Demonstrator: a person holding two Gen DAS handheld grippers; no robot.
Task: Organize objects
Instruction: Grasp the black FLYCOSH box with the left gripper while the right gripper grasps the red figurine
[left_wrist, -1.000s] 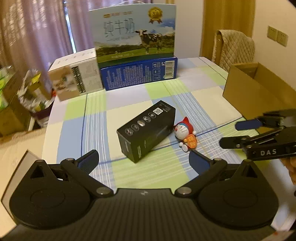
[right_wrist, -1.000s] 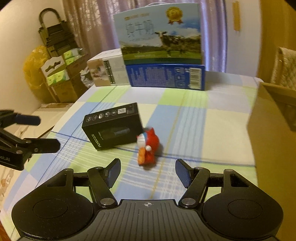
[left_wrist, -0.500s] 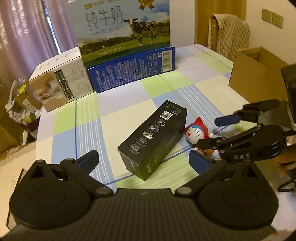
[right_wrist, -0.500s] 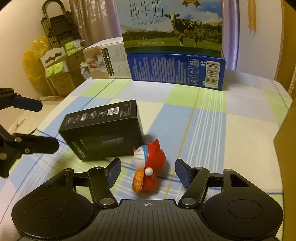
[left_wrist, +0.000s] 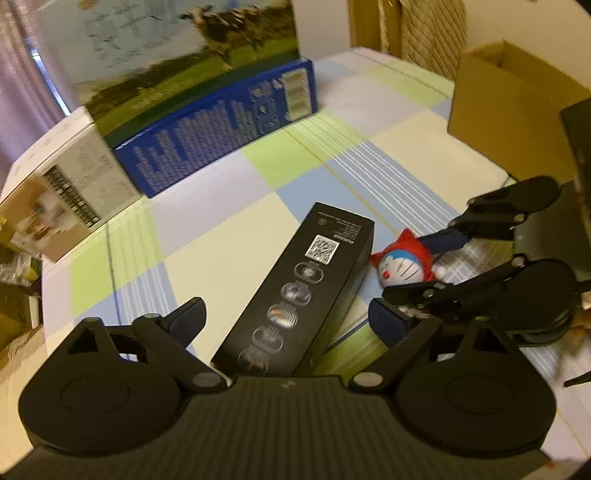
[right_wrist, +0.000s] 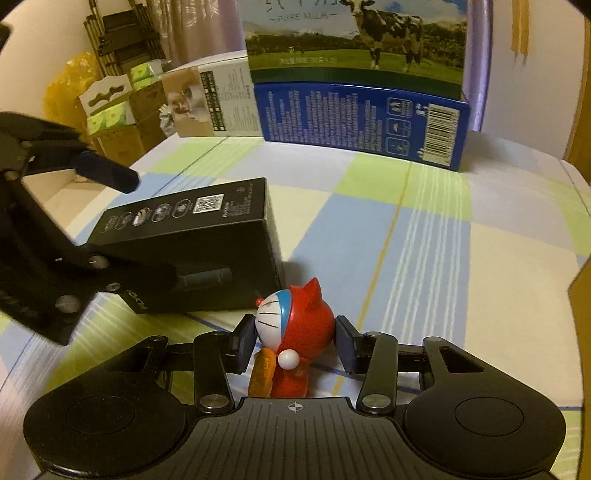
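A small red and blue cat toy figure (right_wrist: 295, 325) stands on the checked tablecloth (right_wrist: 424, 236). My right gripper (right_wrist: 294, 345) has its pads against both sides of the figure. In the left wrist view the same toy figure (left_wrist: 402, 266) sits between the right gripper's fingers (left_wrist: 443, 240). A long black box (left_wrist: 295, 288) lies flat just left of the toy, touching it. My left gripper (left_wrist: 286, 321) is open with the near end of the box between its fingers. The right wrist view shows the black box (right_wrist: 192, 236) with the left gripper (right_wrist: 155, 225) straddling it.
A large blue milk carton (left_wrist: 207, 92) and a white box (left_wrist: 62, 192) stand at the table's far side. An open cardboard box (left_wrist: 509, 110) sits at the right. A chair back is beyond it. Boxes and bags crowd the floor at the left (right_wrist: 110, 107).
Both grippers moved forward and down. The right fingers closed in from wide open onto the toy. The black box now lies between the left fingers.
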